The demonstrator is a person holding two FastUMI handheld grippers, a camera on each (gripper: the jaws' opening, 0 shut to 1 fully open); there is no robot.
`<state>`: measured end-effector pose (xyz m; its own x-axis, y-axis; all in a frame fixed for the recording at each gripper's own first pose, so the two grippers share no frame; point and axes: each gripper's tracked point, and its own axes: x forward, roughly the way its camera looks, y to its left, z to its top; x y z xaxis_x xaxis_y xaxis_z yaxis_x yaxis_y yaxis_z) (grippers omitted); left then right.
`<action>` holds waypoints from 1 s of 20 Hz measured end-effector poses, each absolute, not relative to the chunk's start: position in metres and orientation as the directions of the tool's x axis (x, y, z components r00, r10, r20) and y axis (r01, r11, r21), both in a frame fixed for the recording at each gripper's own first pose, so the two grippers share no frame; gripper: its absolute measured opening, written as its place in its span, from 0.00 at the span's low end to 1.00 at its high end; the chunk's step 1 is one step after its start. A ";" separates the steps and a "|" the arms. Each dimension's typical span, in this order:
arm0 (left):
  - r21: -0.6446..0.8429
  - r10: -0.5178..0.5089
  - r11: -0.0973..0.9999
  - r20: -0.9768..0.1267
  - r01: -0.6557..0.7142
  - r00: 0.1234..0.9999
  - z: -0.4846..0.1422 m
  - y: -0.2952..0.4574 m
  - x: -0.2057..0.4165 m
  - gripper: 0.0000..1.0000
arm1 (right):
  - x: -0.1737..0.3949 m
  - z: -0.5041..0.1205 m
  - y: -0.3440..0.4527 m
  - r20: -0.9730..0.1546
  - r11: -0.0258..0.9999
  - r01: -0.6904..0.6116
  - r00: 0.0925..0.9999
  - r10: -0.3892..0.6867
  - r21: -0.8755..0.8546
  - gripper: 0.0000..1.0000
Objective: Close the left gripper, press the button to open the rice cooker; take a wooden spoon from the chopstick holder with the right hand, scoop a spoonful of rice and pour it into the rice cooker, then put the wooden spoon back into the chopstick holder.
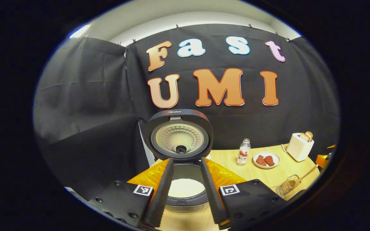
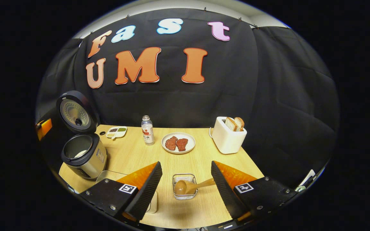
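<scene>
Both my grippers, left (image 1: 186, 192) and right (image 2: 186, 183), gape open over the light wooden table (image 2: 133, 157); black cloth (image 2: 268, 96) walls the booth behind.

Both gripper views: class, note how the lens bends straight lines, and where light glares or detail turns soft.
Left gripper view: the table edge curves near the rim, the rice cooker lid's inner plate shines, and the clear holder looks soft. Right gripper view: the table's edges bow, the toaster is bright but sharp, and the wooden spoon is clear.
</scene>
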<state>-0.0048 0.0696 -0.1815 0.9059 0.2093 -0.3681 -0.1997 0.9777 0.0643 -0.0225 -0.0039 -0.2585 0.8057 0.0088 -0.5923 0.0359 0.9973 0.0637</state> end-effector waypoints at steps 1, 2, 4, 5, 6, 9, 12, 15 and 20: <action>0.064 0.208 0.978 -0.367 -0.199 0.907 -0.180 0.067 -0.007 0.67 | -0.024 -0.264 -0.007 -0.599 0.997 0.037 0.800 0.010 0.067 0.95; 0.066 0.205 0.979 -0.365 -0.195 0.908 -0.179 0.064 -0.009 0.75 | -0.024 -0.268 -0.010 -0.605 0.997 0.039 0.796 0.012 0.070 0.95; 0.084 0.215 0.977 -0.355 -0.198 0.910 -0.176 0.061 -0.013 0.81 | -0.025 -0.278 -0.014 -0.620 0.996 0.043 0.784 0.016 0.080 0.95; 0.093 0.221 0.975 -0.350 -0.201 0.910 -0.174 0.059 -0.015 0.85 | -0.026 -0.285 -0.018 -0.628 0.995 0.048 0.778 0.018 0.088 0.95; 0.104 0.229 0.973 -0.345 -0.205 0.910 -0.172 0.058 -0.017 0.89 | -0.026 -0.290 -0.020 -0.635 0.994 0.051 0.772 0.022 0.097 0.95; 0.124 0.242 0.969 -0.339 -0.212 0.909 -0.171 0.051 -0.022 0.90 | -0.030 -0.310 -0.027 -0.666 0.990 0.072 0.745 0.026 0.120 0.95; 0.140 0.256 0.965 -0.347 -0.220 0.902 -0.173 0.041 -0.028 0.90 | -0.033 -0.334 -0.036 -0.710 0.983 0.110 0.703 0.029 0.149 0.95; 0.161 0.273 0.960 -0.348 -0.230 0.897 -0.171 0.034 -0.031 0.87 | -0.041 -0.364 -0.039 -0.761 0.957 0.174 0.646 0.066 0.231 0.94; 0.207 0.315 0.944 -0.339 -0.256 0.886 -0.165 0.027 -0.042 0.94 | -0.025 -0.398 -0.035 -0.782 0.925 0.211 0.610 0.127 0.315 0.88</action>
<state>-0.0415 0.0273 -0.1649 0.8864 0.3146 -0.3395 -0.2560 0.9443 0.2066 -0.0252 -0.0351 -0.3983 0.6105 0.1268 -0.7818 0.2114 0.9252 0.3151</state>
